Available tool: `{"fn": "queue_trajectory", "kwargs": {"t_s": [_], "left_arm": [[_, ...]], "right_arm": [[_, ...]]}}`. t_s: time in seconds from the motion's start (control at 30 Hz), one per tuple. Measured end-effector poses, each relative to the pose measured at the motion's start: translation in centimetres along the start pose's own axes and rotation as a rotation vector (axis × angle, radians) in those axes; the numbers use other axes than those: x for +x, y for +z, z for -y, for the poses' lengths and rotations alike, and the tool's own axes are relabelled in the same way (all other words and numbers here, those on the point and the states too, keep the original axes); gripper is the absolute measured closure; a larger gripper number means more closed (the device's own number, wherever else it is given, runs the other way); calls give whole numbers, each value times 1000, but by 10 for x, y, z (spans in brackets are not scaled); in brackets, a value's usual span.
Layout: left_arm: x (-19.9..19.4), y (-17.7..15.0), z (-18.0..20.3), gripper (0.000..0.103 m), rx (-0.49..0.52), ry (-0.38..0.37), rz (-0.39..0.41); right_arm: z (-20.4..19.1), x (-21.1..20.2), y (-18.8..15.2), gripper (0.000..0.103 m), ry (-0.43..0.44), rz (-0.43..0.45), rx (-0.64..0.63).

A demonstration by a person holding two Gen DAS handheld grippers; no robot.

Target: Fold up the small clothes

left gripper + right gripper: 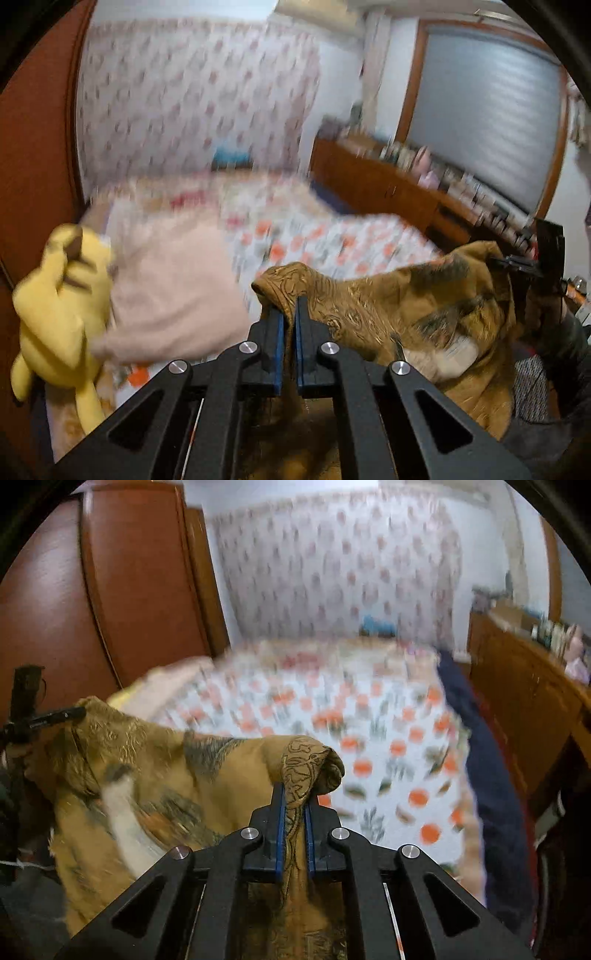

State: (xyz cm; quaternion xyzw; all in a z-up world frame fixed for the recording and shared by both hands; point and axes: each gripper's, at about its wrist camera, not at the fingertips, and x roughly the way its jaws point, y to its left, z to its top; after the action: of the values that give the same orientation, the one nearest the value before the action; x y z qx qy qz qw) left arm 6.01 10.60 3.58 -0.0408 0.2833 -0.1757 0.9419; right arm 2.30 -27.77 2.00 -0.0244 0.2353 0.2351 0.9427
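The folding has barely got going, as far as I can judge: the mustard-brown patterned garment (388, 306) is up in the air above the bed (388, 738), stretched between the two grippers like a sheet held out by its corners, and no crease or fold shows in it yet. Everything that makes it a folded piece looks to be ahead: laying it flat on the flowered bedspread, then bringing the edges over. The left gripper (290, 314) is clamped tight on one bunched corner, the blue pads pinching the cloth with almost no gap between them. The right gripper (295, 797) is likewise clenched on the opposite corner, a roll of the fabric poking up over its tips and the rest hanging down below its body. Between the two, the cloth sags in a loose swag rather than lying taut. Off to the left on the bed lie a pink blanket (173, 280) and a yellow plush toy (59, 306), well clear of the garment. The background is smeared, so finer detail escapes me.
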Motion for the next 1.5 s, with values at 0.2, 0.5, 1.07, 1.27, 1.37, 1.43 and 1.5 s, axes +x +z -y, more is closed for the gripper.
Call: {"fn": "queue_trajectory", "kwargs": {"t_s": [0.2,0.5,1.07,1.27,1.37,1.43,1.5], "left_arm": [[-61,62,31,98,77,8,183],[-54,117,8,98,81,95,233],[157,113,-78,98,12,233,-47],[193,109,-86,95,8,241,-99],[201,106,-88,90,10,234,-127],[202,104,-88,68,15,240,-139],[200,104,-86,61,23,229,-136]], "right_arm": [[-17,-88,57,95,-25,202,-60],[-18,-103,124,95,-91,273,-153],[36,152,146,95,-149,-92,-90],[54,210,158,95,-168,-154,-52],[56,221,167,90,-179,-194,-42],[60,215,168,80,-207,-211,-40],[60,216,169,72,-226,-215,-40]]}}
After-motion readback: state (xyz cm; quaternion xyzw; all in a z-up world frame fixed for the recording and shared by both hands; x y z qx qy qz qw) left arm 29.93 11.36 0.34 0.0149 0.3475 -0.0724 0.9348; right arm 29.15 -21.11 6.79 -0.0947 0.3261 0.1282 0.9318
